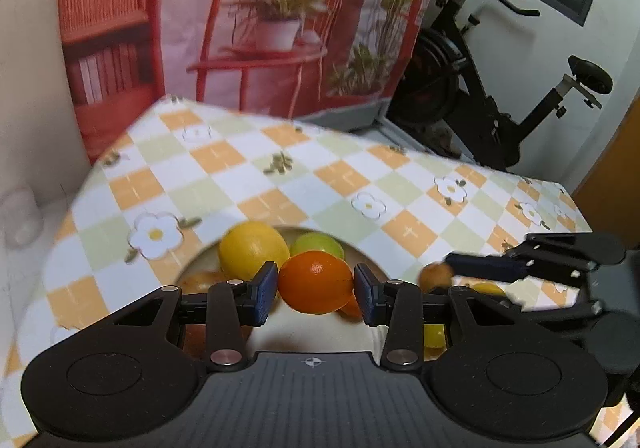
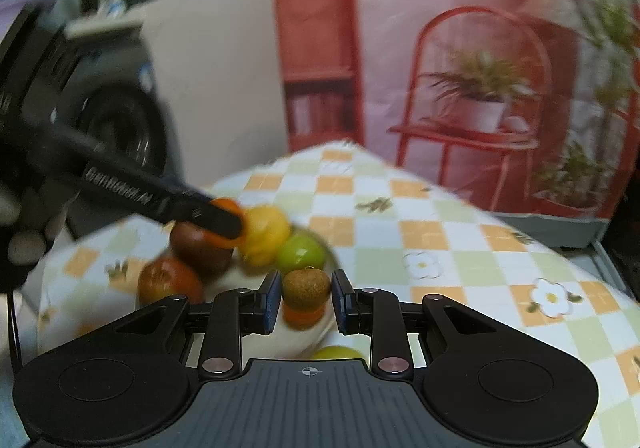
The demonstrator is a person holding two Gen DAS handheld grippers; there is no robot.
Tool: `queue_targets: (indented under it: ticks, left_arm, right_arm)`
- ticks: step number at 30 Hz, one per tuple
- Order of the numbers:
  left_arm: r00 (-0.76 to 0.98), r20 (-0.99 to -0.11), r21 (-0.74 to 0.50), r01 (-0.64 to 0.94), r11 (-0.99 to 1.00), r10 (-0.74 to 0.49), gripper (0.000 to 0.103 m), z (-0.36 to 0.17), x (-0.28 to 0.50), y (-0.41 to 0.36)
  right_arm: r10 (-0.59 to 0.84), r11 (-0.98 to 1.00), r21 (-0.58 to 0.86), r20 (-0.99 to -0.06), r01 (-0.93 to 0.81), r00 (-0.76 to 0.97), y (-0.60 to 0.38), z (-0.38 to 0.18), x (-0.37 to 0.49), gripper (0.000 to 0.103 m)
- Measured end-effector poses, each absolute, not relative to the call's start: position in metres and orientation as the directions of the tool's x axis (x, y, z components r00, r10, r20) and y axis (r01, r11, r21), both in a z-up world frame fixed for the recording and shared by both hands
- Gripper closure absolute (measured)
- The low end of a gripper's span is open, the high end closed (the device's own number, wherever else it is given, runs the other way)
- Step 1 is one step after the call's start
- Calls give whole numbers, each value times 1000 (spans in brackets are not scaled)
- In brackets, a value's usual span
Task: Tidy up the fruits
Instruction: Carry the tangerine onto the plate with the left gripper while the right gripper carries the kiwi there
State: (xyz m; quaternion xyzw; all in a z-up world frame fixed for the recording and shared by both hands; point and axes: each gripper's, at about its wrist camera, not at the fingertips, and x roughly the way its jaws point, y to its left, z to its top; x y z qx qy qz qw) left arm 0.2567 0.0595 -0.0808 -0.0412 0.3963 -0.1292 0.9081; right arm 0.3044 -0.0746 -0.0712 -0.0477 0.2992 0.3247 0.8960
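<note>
Fruit lies heaped on a pale plate [image 1: 372, 336] on the checked tablecloth [image 1: 320, 167], and we take that plate as our landmark. Above it, our left tongs [image 1: 316, 290] pinch an orange [image 1: 316, 282] between both pads. Behind the orange, at the plate's far side, we see a lemon [image 1: 250, 250] and a green fruit [image 1: 318, 244]. Our right tongs [image 2: 303, 302] are pressed onto a small brown fruit [image 2: 306, 288], held over the plate's near part. Two dark red fruits [image 2: 170, 280] sit at the plate's left in the right-hand view.
</note>
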Motion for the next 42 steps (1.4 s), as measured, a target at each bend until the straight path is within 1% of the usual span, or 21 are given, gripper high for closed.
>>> queue_targets:
  ticks: [2,9,21,34,35,38,42]
  left_arm:
    - [631,-724,-195,203,960,-280,59,-87,263,60]
    - [583,-755,-197,232,953,-298,59,-104,271,54]
    - [551,-790,-175,218,960,-269,59,-116,285,45]
    - [544,-800,-165,208,964,-254,58,-118,290,43]
    - [542,-799,-174,204,964,-259,58,-118,291,44]
    - [544,-791,-211,191,959,-282,51,-116,290,48]
    - [568,-778,-196,187,963,-269,48,-108,285,46]
  right_arm:
    - [555,766,95,-596,-635,580,-63,-78,305,78]
    - [541,740,77,-659,-668,522,-44,-98,306,78]
    - [505,731,33,-698,-682,507,-34,-111,316,78]
    - [486,741,8,-697,-672,527,-34,-113,317,78]
    - [486,742,7,-695,-671,530,-34,-112,316,78]
    - [485,744,1,-687,-668,540,-38,-109,312,77]
    - [485,752,-2,-675,-659,556,-48,-104,306,77]
